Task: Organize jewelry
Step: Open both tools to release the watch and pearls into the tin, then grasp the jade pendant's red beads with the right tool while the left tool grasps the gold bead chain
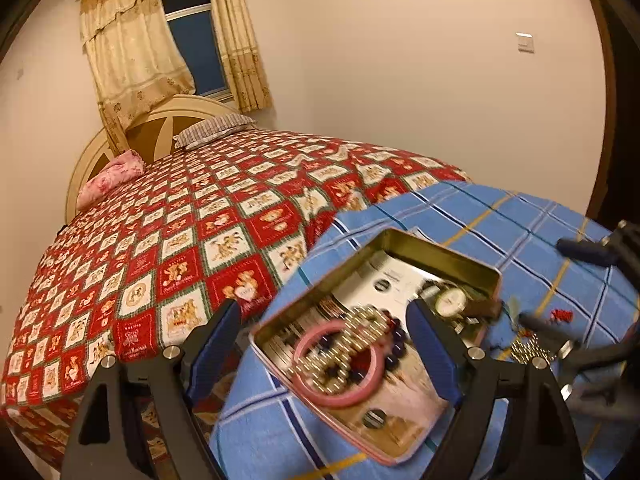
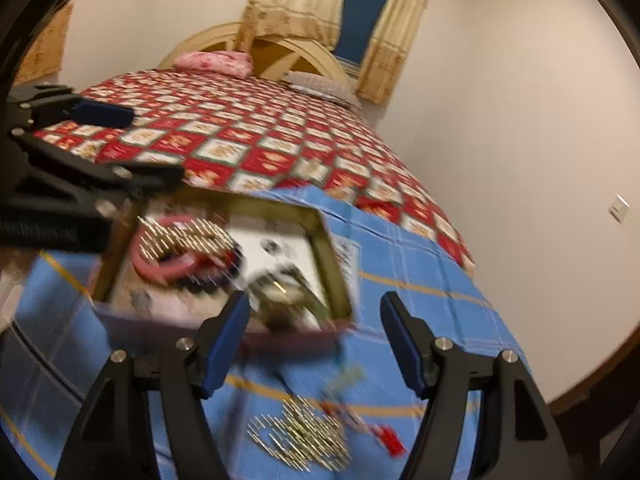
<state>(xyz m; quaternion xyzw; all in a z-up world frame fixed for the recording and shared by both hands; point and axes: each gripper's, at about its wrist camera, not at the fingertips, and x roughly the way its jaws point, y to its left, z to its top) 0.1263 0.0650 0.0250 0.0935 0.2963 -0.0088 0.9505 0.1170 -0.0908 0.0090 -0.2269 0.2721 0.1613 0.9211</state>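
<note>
An open metal tin (image 1: pixel 448 254) lies on a blue checked cloth (image 1: pixel 500 224). Inside it are a pink bangle (image 1: pixel 316 394), a gold beaded chain (image 1: pixel 360 320), dark beads (image 1: pixel 394 346) and a watch (image 1: pixel 452 302). My left gripper (image 1: pixel 324 344) is open, its fingers on either side of the tin's near end, holding nothing. My right gripper (image 2: pixel 316 340) is open and empty, just in front of the tin (image 2: pixel 332 256) by the watch (image 2: pixel 280 292). A gold beaded piece (image 2: pixel 304 436) and a red charm (image 2: pixel 390 440) lie on the cloth below the right gripper. The views are blurred.
The cloth covers a round table beside a bed with a red patterned quilt (image 1: pixel 180 232). Pillows (image 1: pixel 108 178) lie at the headboard, under a curtained window (image 1: pixel 192 28). The right gripper shows at the right edge of the left wrist view (image 1: pixel 592 256). White walls stand behind.
</note>
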